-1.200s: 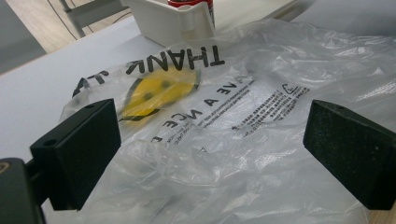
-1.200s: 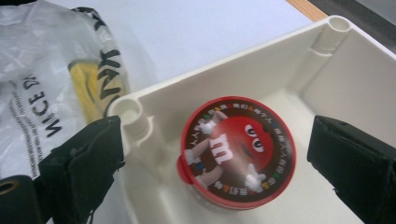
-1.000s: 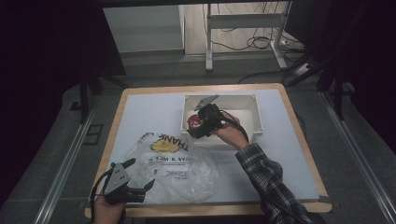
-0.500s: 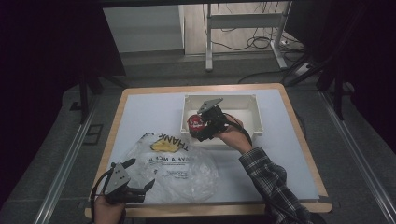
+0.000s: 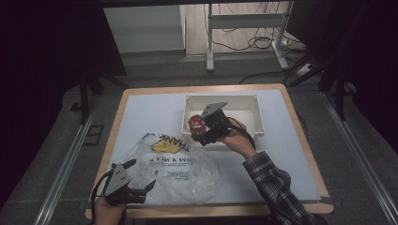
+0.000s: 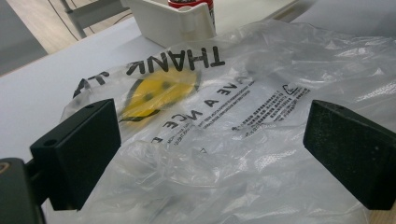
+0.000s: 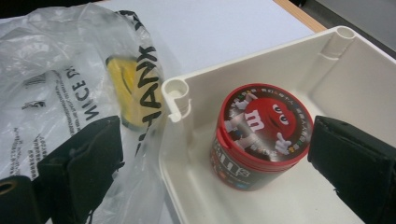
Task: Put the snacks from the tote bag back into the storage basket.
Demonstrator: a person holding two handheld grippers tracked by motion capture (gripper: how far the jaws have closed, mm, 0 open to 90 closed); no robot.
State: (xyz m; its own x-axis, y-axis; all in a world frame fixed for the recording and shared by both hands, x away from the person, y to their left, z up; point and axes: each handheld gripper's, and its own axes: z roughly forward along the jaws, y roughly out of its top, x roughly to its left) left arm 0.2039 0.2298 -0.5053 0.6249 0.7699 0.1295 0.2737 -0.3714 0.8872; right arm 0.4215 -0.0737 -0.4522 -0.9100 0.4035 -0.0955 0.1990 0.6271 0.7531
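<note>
A red candy tub (image 7: 261, 135) with a cartoon lid stands upright in the near left corner of a white bin (image 7: 299, 51). My right gripper (image 7: 217, 170) hovers open over that corner. One jaw hangs outside the bin above the plastic bag (image 7: 60, 79), the other inside, and neither touches the tub. In the high view the right gripper (image 5: 202, 131) sits beside the tub (image 5: 195, 123). My left gripper (image 6: 212, 154) is open at the table's front left, with the crumpled clear bag (image 6: 224, 116) lying loose between its jaws. That bag is printed THANK YOU with a yellow smiley.
The white bin (image 5: 256, 112) stands at the back middle of the white-topped table (image 5: 150, 112). The bag (image 5: 178, 164) spreads from the bin's front left corner toward the front edge. Bare tabletop lies right of the bin and behind the bag.
The right hand has shifted only slightly over the bin's front left corner. The left gripper, the bag and the tub have kept still.
</note>
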